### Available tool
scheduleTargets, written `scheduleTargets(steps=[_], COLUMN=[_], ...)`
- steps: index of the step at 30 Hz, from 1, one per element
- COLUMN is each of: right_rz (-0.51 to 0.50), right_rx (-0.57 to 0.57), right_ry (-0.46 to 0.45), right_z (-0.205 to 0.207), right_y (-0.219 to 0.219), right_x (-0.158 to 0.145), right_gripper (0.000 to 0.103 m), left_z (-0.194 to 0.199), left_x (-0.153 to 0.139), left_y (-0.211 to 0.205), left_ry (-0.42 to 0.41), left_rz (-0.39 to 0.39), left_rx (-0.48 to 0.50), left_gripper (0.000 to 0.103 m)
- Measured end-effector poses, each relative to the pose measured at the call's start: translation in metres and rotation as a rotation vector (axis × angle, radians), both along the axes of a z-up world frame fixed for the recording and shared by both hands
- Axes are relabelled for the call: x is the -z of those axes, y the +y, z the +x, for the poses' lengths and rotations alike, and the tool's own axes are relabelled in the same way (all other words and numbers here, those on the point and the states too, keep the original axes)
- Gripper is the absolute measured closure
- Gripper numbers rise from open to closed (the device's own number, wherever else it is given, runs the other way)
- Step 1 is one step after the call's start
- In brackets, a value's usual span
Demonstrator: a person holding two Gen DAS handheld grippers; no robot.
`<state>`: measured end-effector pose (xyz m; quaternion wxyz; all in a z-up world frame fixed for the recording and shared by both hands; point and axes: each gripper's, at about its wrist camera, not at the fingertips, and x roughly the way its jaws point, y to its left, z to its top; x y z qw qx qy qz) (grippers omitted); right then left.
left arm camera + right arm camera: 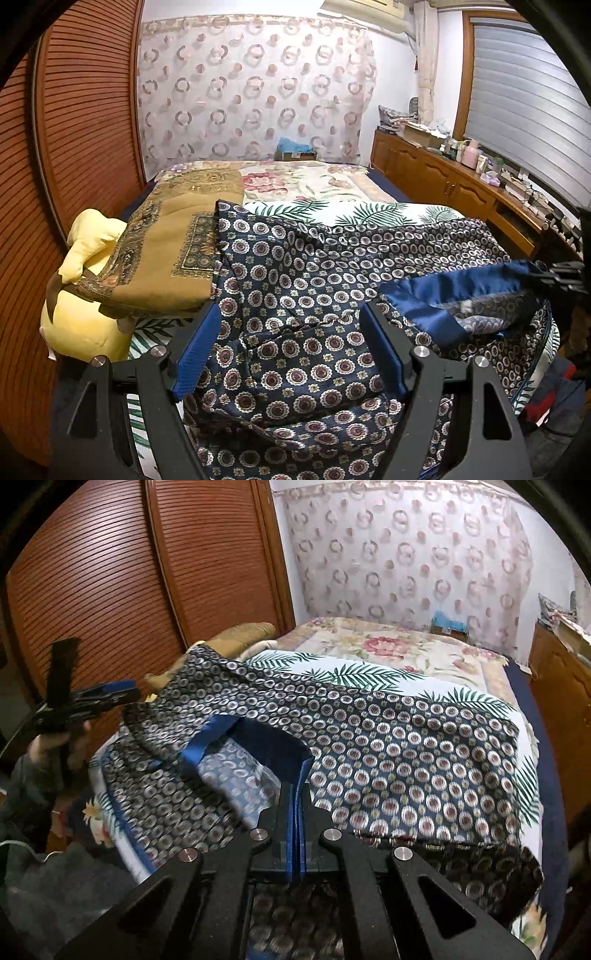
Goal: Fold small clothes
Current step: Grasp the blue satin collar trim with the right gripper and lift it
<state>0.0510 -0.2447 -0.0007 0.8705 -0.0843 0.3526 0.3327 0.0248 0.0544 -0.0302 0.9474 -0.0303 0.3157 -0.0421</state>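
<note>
Pinching the patterned garment's (406, 746) blue waistband, the right gripper (297, 771) is clamped; the left gripper (291, 332) gapes.

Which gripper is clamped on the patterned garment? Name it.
The right gripper: its blue pads are shut on the garment's blue band. The left gripper hangs open over the cloth, gripping nothing.

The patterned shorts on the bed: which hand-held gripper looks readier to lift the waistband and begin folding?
Right. The right hand-held gripper is shut on the blue waistband of the patterned shorts; the left hand-held gripper is open, holding nothing.
</note>
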Motion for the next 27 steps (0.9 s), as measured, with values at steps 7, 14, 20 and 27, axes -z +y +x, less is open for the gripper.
scheduleTargets(steps=[7,14,20,27], right_rz=[-0.014,-0.045,-0.042,-0.062], right_rx=[0.008,0.011,0.034,0.009], right_ry=[0.007,0.064,0.016,-0.06], right_z=[-0.043,-0.062,-0.056,-0.017], right_y=[-0.029,-0.033,-0.034,-0.011], right_x=[-0.003,0.013,-0.013,-0.038], right_gripper=[0.101,0.101,0.077,0.065], left_z=[0.017,0.044,0.04,0.028], left_x=[-0.004,-0.004,0.001,0.002], left_y=[-0.015,-0.039,-0.045,-0.037], left_ry=[0.019,0.046,0.051,0.044], left_rz=[-0.013,0.006,0.013,0.024], left_rx=[0.04,0.094,0.103,0.083], left_gripper=[0.025,0.025,0.025,0.025])
